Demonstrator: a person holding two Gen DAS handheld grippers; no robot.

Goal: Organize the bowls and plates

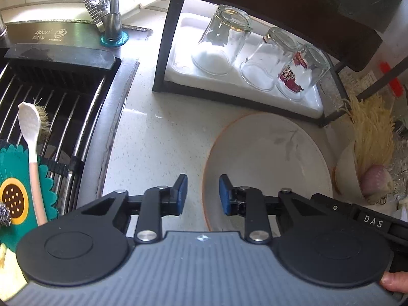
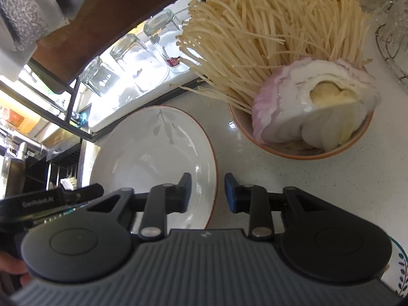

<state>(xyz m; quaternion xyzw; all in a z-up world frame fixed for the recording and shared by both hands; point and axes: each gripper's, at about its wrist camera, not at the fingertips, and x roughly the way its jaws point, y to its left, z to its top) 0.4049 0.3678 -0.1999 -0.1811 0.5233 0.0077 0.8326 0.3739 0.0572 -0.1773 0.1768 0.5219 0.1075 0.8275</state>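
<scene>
While tilted downward, both grippers [image 1: 203,194] [image 2: 207,193] straddle the plate's [image 1: 267,158] rims.

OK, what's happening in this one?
A person holds a pair of tongs in each hand over a kitchen counter beside the sink. The left tongs and right tongs each straddle an opposite edge of the same empty white plate; their pads show gaps and no grip yet. A bowl of enoki mushrooms and onion sits beside the plate, and three upturned glasses stand on the rack behind.
</scene>
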